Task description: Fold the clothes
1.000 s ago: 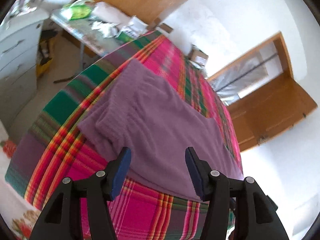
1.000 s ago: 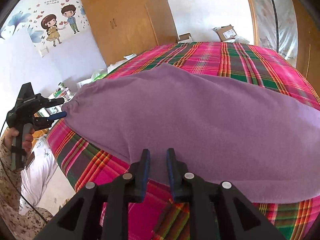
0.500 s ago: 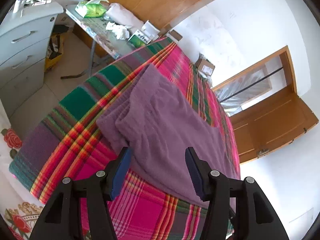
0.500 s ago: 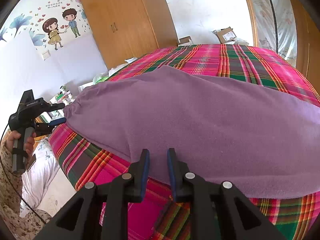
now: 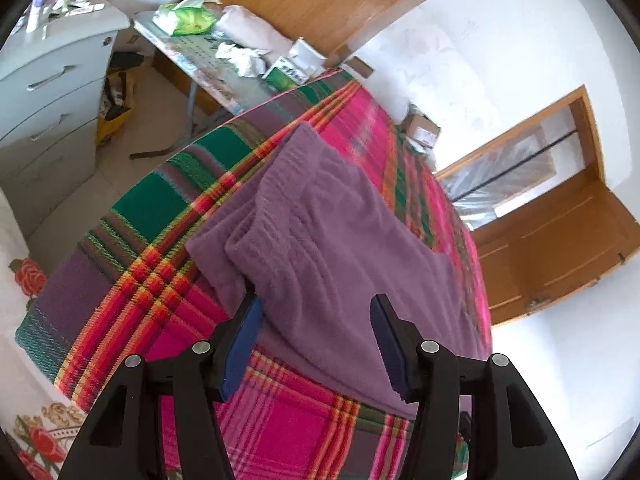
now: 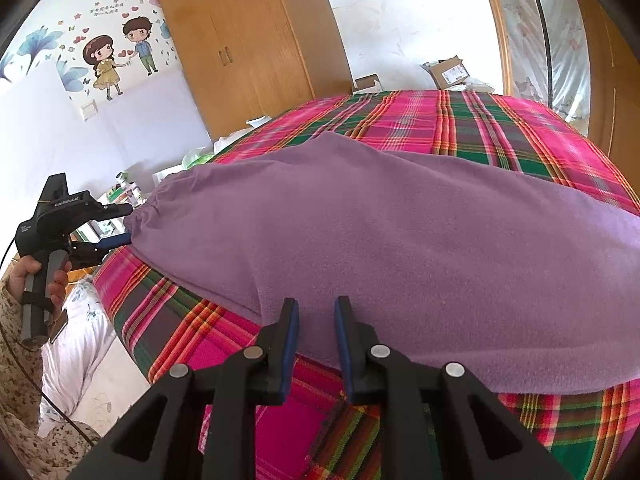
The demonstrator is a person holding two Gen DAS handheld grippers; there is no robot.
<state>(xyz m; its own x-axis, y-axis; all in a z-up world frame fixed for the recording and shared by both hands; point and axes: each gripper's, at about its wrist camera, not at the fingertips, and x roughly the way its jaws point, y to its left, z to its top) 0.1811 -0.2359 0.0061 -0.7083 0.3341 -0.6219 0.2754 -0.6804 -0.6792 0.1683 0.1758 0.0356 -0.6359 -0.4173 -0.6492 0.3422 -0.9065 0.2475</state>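
A purple fleece garment lies flat on a bed under a pink, green and red plaid blanket. Its gathered waistband end is nearest my left gripper, which is open. The fabric's edge drapes over the tip of the left finger, and no pad presses on it. The right wrist view shows the same garment and the left gripper straddling the waistband corner. My right gripper is at the garment's near edge, its jaws close together with purple fabric filling the gap and a crease running to it.
White drawers and a cluttered table stand beside the bed's far corner. A wooden wardrobe and a cardboard box are beyond the bed. A hand in a patterned sleeve holds the left gripper. White floral bedding lies below.
The left gripper has rolled a little at the waistband corner, so its view now takes in more floor and drawers. The right gripper and the fabric in it have not moved.
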